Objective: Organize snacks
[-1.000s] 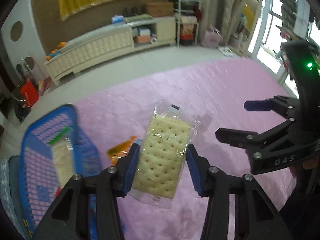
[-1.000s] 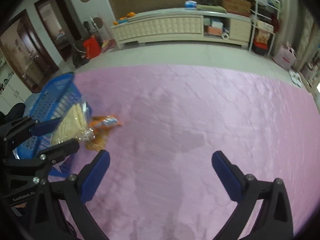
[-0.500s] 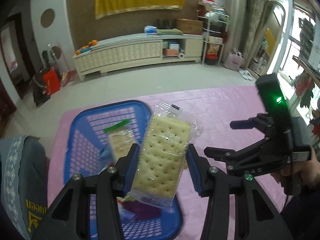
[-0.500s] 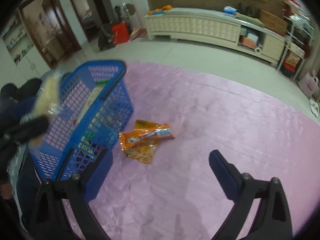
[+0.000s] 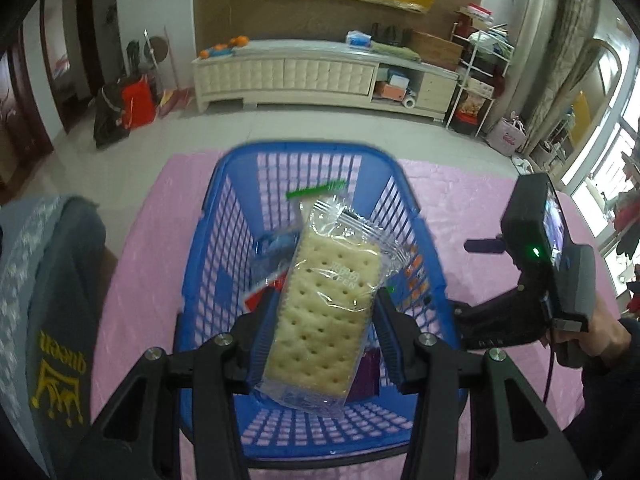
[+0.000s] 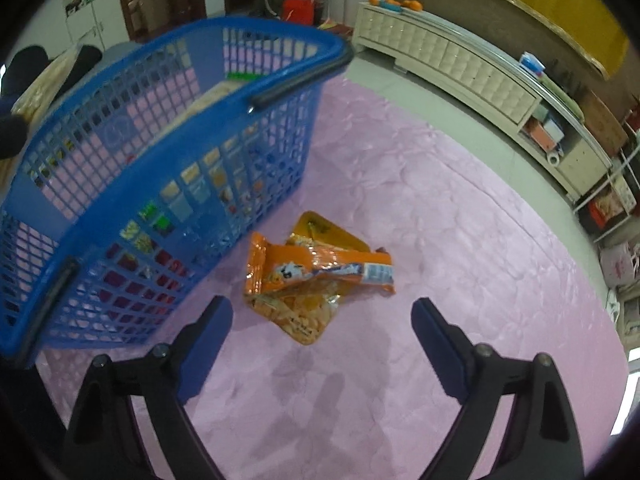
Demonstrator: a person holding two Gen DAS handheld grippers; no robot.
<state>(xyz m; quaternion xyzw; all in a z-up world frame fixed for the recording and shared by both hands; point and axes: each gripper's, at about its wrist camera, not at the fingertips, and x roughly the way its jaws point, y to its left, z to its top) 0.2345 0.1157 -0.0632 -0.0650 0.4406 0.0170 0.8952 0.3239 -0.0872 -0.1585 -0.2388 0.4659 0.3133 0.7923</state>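
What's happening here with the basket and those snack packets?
A person is sorting snacks into a blue basket on a pink cloth. The left tool grips a clear-wrapped cracker pack above the basket. The right tool, empty and open, hovers over two orange snack packets lying beside the basket.

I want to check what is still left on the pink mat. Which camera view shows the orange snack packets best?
The right wrist view: the orange snack packets lie overlapping on the pink mat, beside the blue basket and ahead of the open right gripper. In the left wrist view only orange glimpses show through the basket's mesh wall, behind the cracker pack.
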